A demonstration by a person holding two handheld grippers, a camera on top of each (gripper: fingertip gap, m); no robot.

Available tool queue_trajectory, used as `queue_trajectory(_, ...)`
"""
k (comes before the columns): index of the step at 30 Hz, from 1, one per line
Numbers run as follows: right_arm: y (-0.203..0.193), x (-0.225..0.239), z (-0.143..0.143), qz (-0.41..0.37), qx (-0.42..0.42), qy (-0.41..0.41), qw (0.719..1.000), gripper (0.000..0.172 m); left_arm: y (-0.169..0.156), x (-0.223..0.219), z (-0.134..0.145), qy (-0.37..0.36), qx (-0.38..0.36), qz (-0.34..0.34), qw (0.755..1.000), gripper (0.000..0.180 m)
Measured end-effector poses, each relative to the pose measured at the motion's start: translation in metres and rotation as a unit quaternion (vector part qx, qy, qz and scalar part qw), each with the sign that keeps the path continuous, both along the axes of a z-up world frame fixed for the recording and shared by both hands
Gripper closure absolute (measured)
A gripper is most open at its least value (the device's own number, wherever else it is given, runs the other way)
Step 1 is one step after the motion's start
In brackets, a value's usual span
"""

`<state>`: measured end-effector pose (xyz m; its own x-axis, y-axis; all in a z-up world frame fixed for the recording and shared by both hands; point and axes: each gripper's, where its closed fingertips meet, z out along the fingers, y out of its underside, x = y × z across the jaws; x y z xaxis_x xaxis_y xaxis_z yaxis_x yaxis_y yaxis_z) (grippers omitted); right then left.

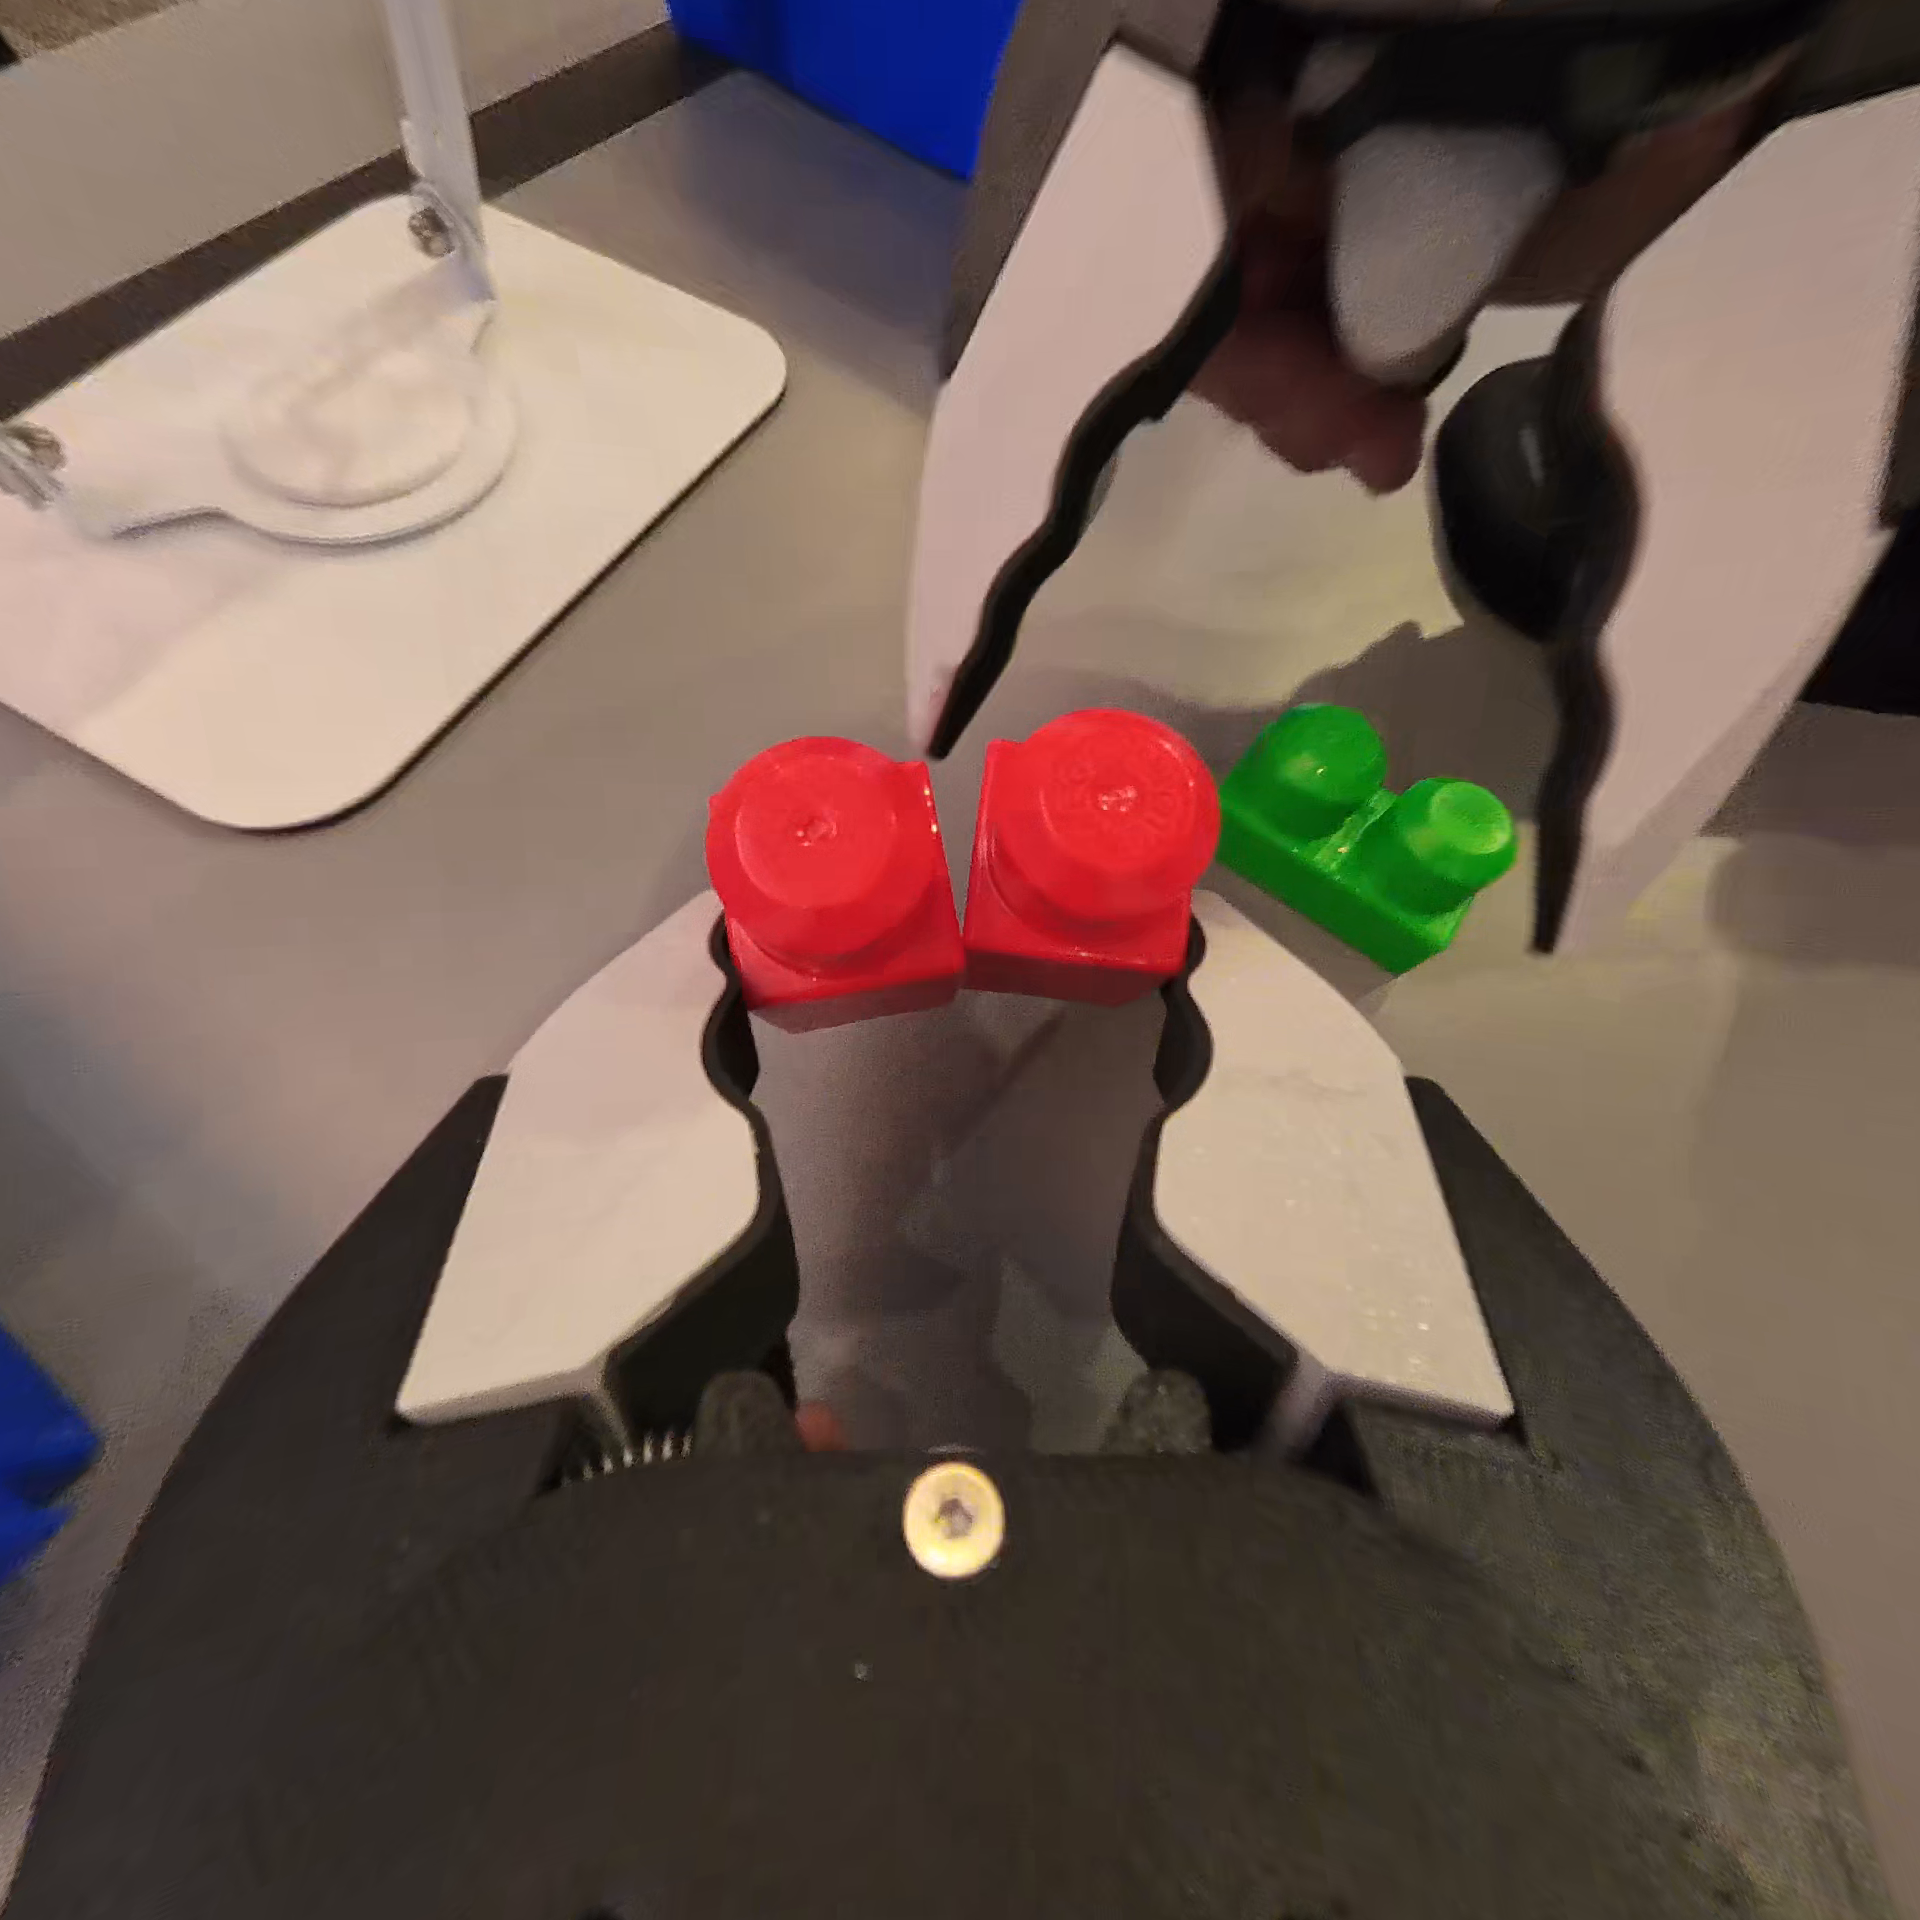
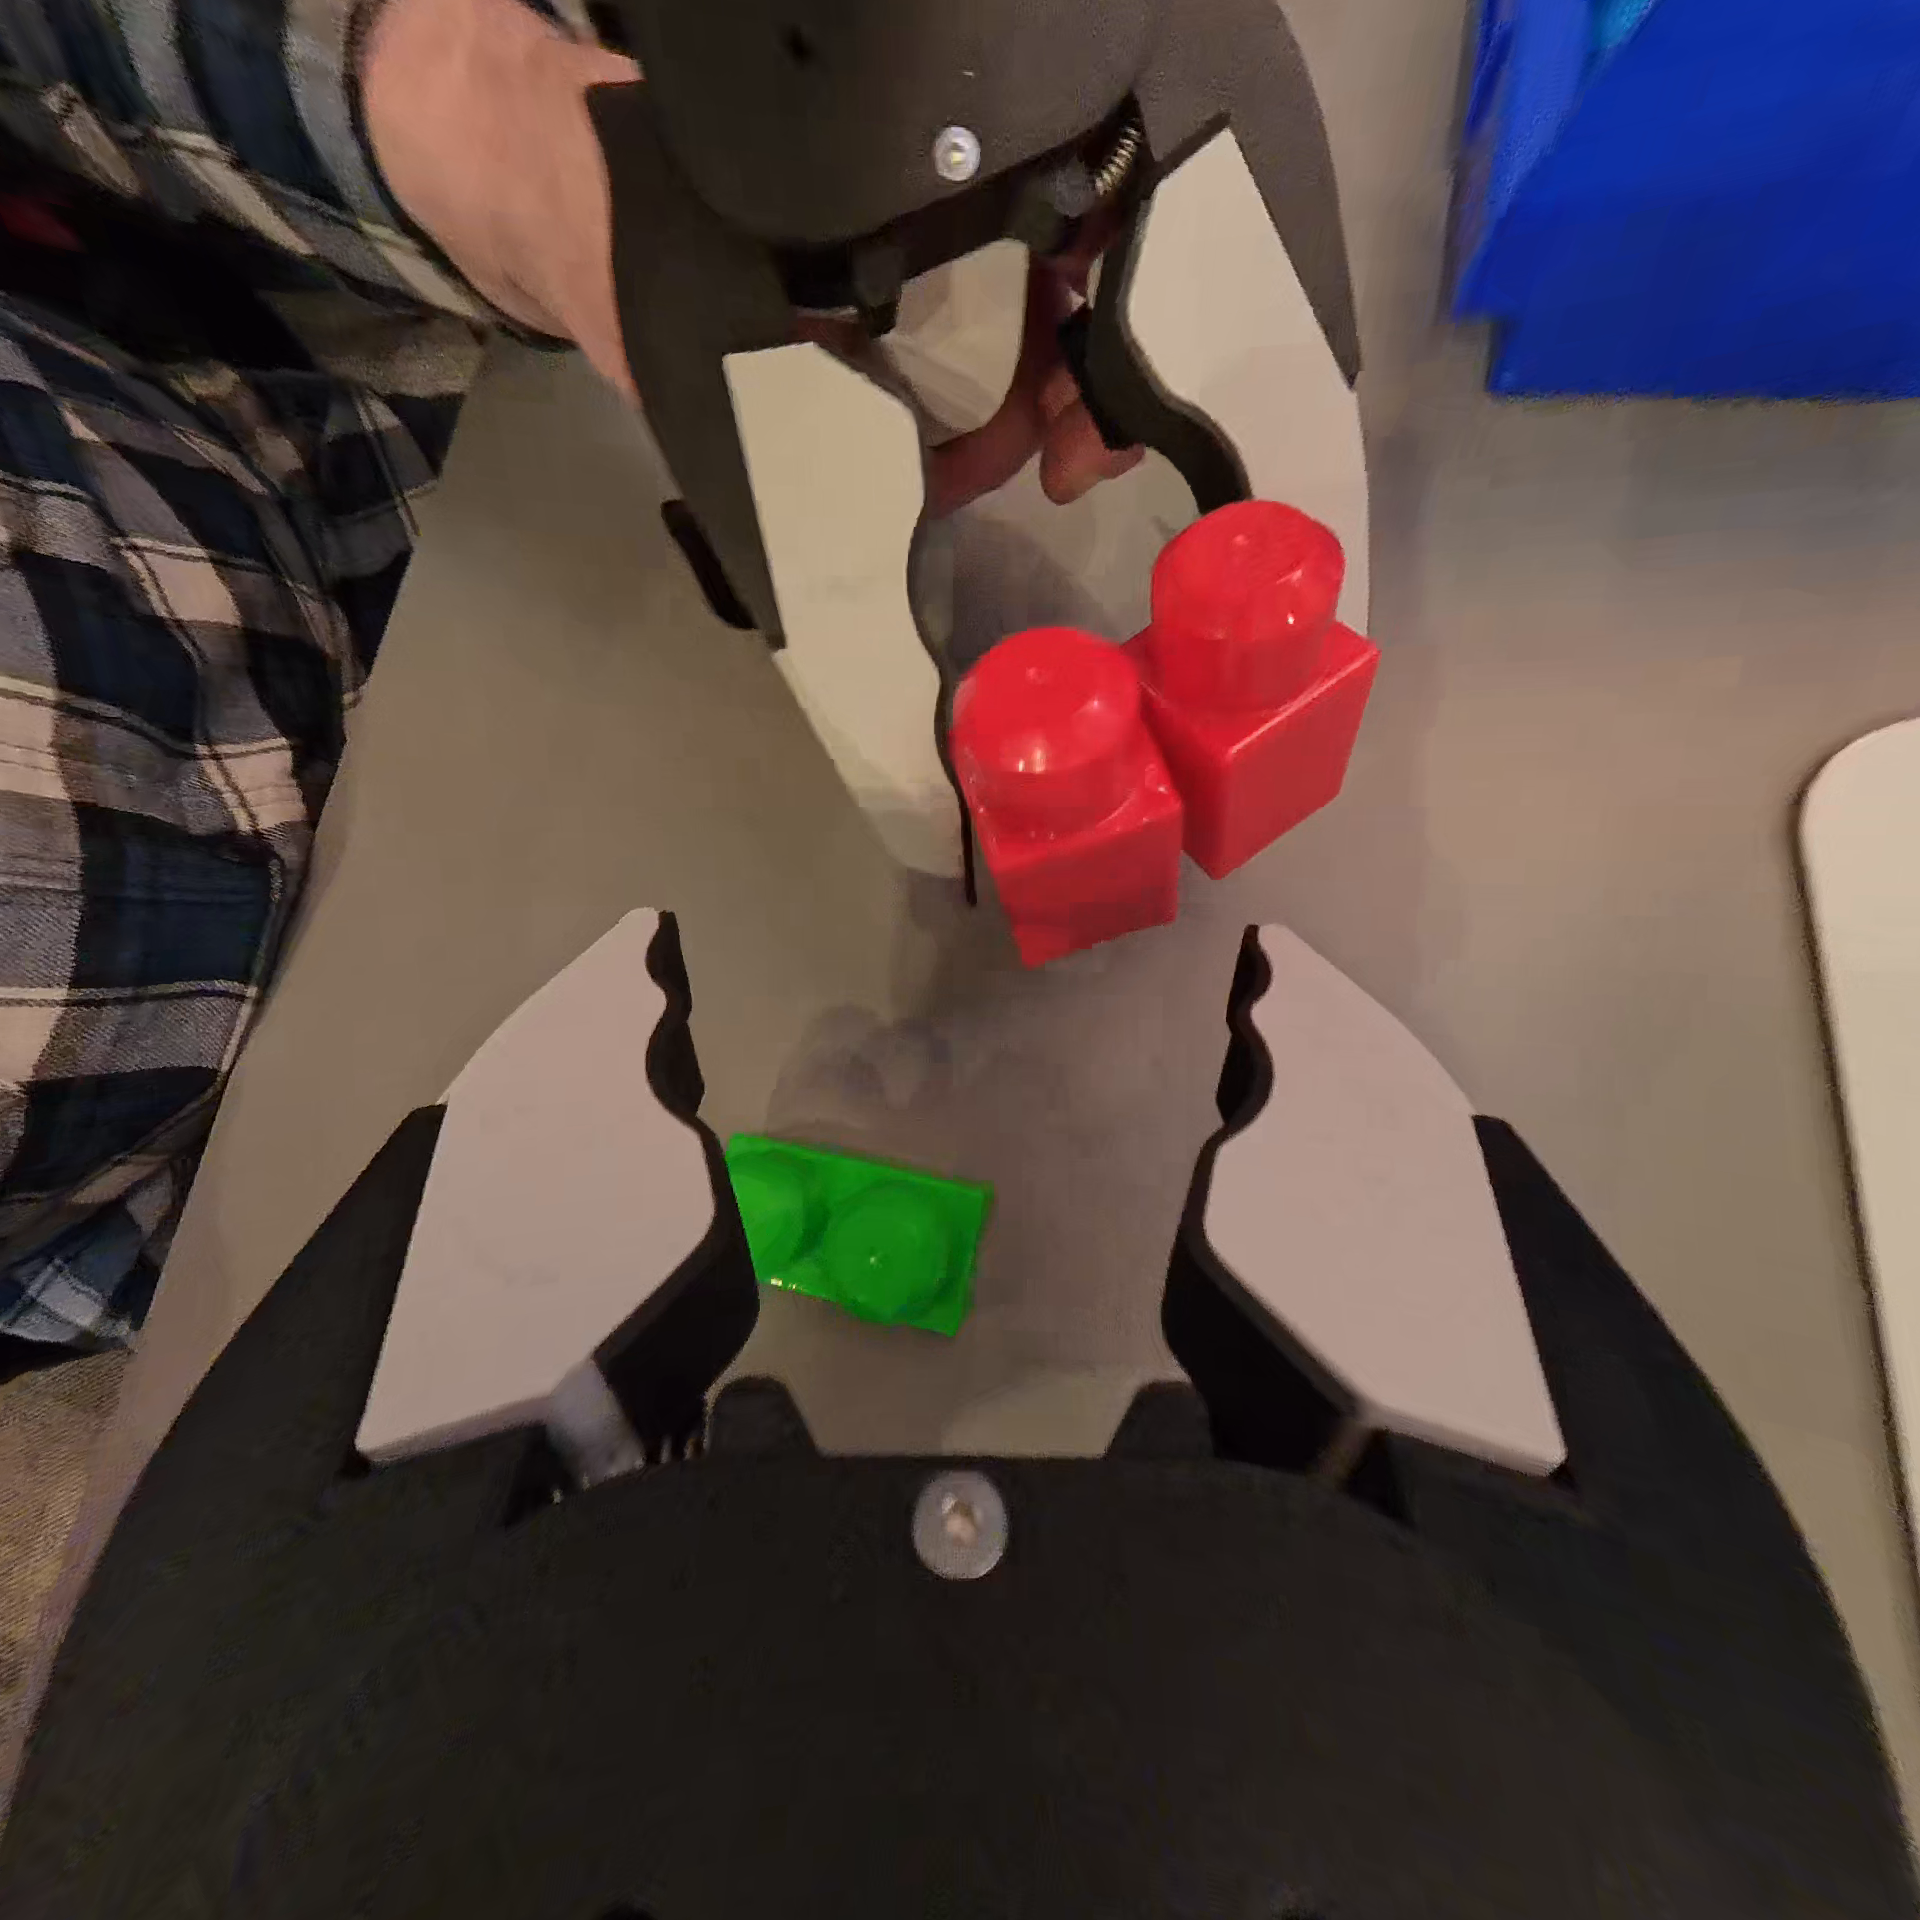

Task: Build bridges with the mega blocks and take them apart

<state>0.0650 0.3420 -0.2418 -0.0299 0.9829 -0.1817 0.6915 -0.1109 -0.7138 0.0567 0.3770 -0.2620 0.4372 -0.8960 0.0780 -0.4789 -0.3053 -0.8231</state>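
Grey tabletop (image 2: 582,727) fills both views, the stage for everything here. Off to one side sits a white stand base (image 1: 343,540) with a clear post rising from it, and a blue bin (image 2: 1704,208) sits at the far edge, probably where the blocks live. Now the tools: the left gripper (image 1: 961,956) has its jaws pressed in on a pair of red blocks (image 1: 831,894) standing side by side, one finger against each outer face, so the two single-stud blocks are squeezed together as one unit; they lean slightly apart at the top, which suggests the pinch acts low on their bodies. My read is that they are being kept upright as the two piers of a bridge. The right gripper (image 2: 961,935) hangs above the table with its jaws wide apart and nothing between the tips. Under it, lying flat on the table with studs up, is the green block (image 2: 868,1231), a two-stud piece just beside the red pair and set back toward the base of the right fingers. That looks like the span: the wide-open jaws seem set to come down around it, and it would then need seating across both red studs.
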Motion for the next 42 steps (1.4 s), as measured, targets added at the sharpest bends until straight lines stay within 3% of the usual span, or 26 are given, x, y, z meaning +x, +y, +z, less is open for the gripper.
queue_trajectory(4, 0.002, 0.026, 0.021, -0.026, 0.034, -0.027, 0.999, 0.074, -0.005, -0.006, 0.026, -0.015, 0.017, -0.060, 0.998, 0.105)
queue_trajectory(9, -0.019, 0.056, 0.019, -0.064, 0.061, -0.094, 0.992, 0.072, -0.018, -0.017, 0.029, 0.064, 0.062, -0.135, 0.987, 0.105)
queue_trajectory(12, -0.038, 0.039, 0.017, -0.074, 0.064, -0.072, 0.993, 0.073, -0.029, -0.010, 0.030, 0.061, 0.068, -0.184, 0.979, 0.105)
queue_trajectory(14, -0.043, 0.021, 0.033, -0.072, 0.100, -0.009, 0.992, 0.094, -0.034, -0.004, 0.033, 0.048, 0.068, -0.199, 0.977, 0.105)
queue_trajectory(16, -0.047, 0.007, 0.052, -0.070, 0.110, 0.047, 0.990, 0.093, -0.041, 0.002, 0.042, 0.016, 0.066, -0.217, 0.974, 0.105)
queue_trajectory(20, -0.048, -0.003, 0.061, -0.070, 0.095, 0.078, 0.990, 0.092, -0.053, 0.006, 0.064, -0.041, 0.056, -0.238, 0.969, 0.105)
queue_trajectory(22, -0.052, -0.009, 0.068, -0.063, 0.103, 0.109, 0.987, 0.105, -0.057, 0.007, 0.073, -0.062, 0.052, -0.248, 0.965, 0.105)
queue_trajectory(28, -0.055, -0.012, 0.070, -0.064, 0.105, 0.121, 0.985, 0.109, -0.059, 0.009, 0.078, -0.068, 0.056, -0.257, 0.962, 0.105)
queue_trajectory(31, -0.047, -0.002, 0.078, -0.085, 0.114, 0.121, 0.982, 0.098, -0.054, 0.007, 0.078, -0.064, 0.061, -0.250, 0.964, 0.105)
queue_trajectory(35, -0.038, 0.034, 0.049, -0.110, 0.126, 0.012, 0.986, 0.078, -0.044, -0.002, 0.070, -0.038, 0.060, -0.238, 0.969, 0.105)
queue_trajectory(39, -0.039, 0.062, -0.005, -0.105, 0.100, -0.111, 0.983, 0.071, -0.041, -0.009, 0.058, -0.005, 0.050, -0.252, 0.966, 0.105)
queue_trajectory(42, -0.041, 0.062, -0.039, -0.086, 0.092, -0.157, 0.979, 0.076, -0.041, -0.010, 0.049, 0.013, 0.043, -0.260, 0.965, 0.105)
